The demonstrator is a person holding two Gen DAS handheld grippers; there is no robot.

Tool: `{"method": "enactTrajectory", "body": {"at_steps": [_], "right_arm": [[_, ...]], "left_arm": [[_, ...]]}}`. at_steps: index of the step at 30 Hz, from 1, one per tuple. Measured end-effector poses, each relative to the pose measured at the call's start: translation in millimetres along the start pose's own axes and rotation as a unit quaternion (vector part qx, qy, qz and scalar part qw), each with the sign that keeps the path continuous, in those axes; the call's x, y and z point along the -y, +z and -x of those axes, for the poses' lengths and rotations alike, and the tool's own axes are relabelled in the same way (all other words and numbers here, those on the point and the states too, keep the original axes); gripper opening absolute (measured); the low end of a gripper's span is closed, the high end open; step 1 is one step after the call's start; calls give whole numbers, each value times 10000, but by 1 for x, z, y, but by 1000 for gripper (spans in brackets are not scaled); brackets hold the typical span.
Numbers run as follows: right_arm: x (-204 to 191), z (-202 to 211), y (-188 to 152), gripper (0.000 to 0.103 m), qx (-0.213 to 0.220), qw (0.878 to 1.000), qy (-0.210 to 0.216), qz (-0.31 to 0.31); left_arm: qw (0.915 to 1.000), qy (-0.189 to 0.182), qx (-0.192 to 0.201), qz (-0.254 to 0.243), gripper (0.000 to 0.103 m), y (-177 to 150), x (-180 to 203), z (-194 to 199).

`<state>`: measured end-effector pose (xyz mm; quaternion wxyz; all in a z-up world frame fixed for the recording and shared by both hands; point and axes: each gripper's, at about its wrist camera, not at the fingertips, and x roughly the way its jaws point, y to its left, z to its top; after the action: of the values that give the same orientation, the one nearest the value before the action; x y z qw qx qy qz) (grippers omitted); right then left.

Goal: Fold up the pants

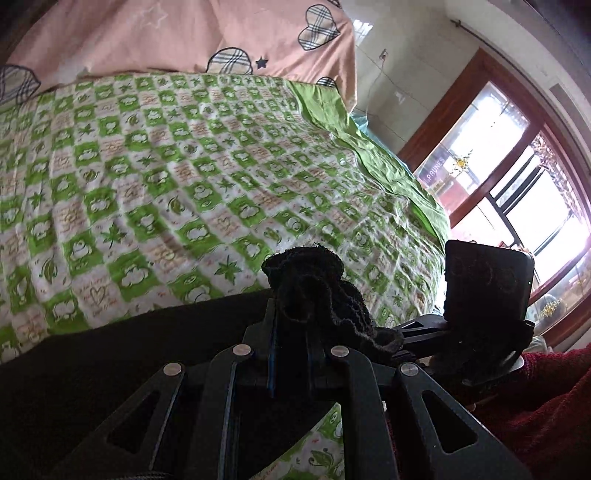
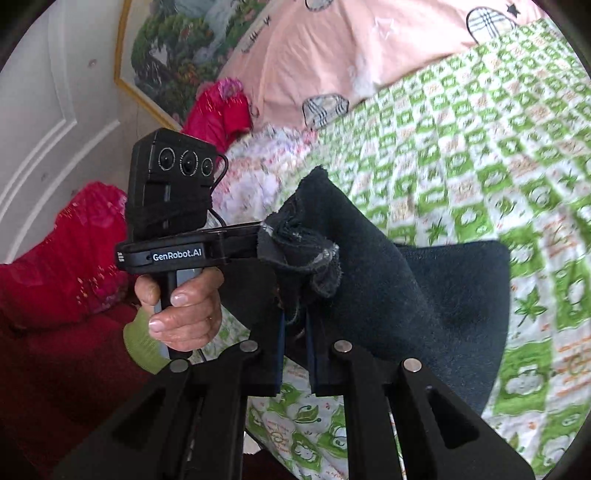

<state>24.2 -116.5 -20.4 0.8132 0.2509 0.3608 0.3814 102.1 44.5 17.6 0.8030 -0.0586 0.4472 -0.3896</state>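
Observation:
The dark pants (image 1: 122, 354) lie partly on the green checked bed sheet (image 1: 184, 166), and both grippers hold them up by one end. My left gripper (image 1: 291, 306) is shut on a bunched edge of the pants (image 1: 306, 280). My right gripper (image 2: 295, 295) is shut on the bunched pants edge (image 2: 299, 243) right beside it. The rest of the pants (image 2: 424, 306) hangs in a fold to the right in the right wrist view. The left gripper (image 2: 251, 240) with its camera box shows in the right wrist view, held by a hand (image 2: 184, 310). The right gripper's camera box (image 1: 487, 284) shows in the left wrist view.
A pink quilt with plaid hearts (image 1: 184, 33) lies along the far side of the bed. Red bedding (image 2: 62, 258) and a floral cloth (image 2: 251, 177) are piled at the bed's end. A window with a brown frame (image 1: 517, 177) is at the right. A framed picture (image 2: 177, 48) hangs on the wall.

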Motion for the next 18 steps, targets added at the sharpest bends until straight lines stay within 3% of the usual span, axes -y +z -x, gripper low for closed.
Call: {"method": "enactTrajectory", "body": {"at_steps": [14,18], "right_arm": [[2,-43,-10,15,-695,9965,-449,73],[2,-47,-9,21,-763,9962,-407,51]], "left_arm": [[9961,131,11,876,7,-40,-52,-4],[9938,179,90,1092,11,-49,-58,5]]}}
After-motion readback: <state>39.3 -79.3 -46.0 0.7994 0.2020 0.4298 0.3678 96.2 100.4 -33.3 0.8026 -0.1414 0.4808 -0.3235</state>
